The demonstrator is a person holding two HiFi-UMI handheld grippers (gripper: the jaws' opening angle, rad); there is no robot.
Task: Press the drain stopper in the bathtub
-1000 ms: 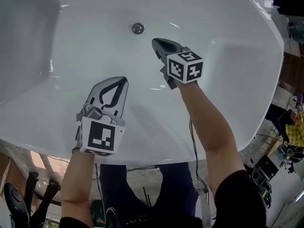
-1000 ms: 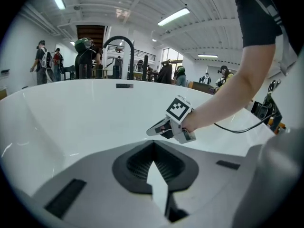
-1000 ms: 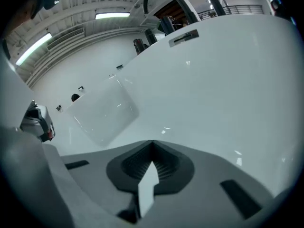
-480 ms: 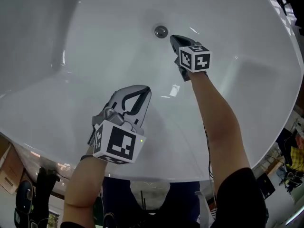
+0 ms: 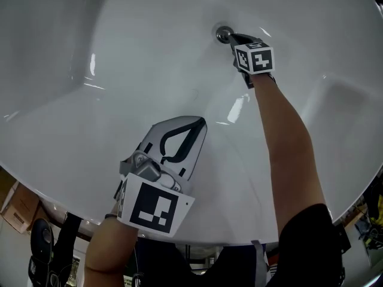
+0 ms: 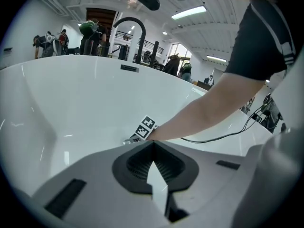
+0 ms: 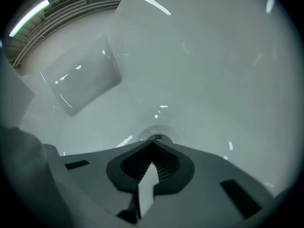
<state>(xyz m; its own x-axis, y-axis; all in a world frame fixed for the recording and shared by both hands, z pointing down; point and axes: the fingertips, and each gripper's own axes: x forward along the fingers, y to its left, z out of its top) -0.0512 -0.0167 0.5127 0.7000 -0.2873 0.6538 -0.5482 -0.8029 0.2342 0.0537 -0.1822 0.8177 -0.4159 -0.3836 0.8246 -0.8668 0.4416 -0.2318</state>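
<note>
The round chrome drain stopper [image 5: 223, 34] sits at the bottom of the white bathtub [image 5: 137, 70]. My right gripper [image 5: 234, 39] is shut and empty, its tip at the stopper's right edge; I cannot tell whether it touches. In the right gripper view the stopper [image 7: 157, 137] peeks out just past the closed tip of that gripper [image 7: 153, 143]. My left gripper [image 5: 199, 122] hangs shut and empty over the near slope of the tub, well short of the drain. From the left gripper view [image 6: 153, 142] the stopper [image 6: 127, 140] shows beside the right gripper's marker cube [image 6: 145, 127].
A black arched faucet [image 6: 131, 24] stands on the tub's far rim above a dark overflow plate [image 6: 129, 68]. People [image 6: 47, 39] stand in the room beyond. A cable [image 6: 223, 135] trails over the tub's right rim. A cardboard box [image 5: 19, 208] lies on the floor outside.
My right gripper has reached forward and down from short of the drain until its tip meets the stopper. The left gripper stayed shut over the near slope.
</note>
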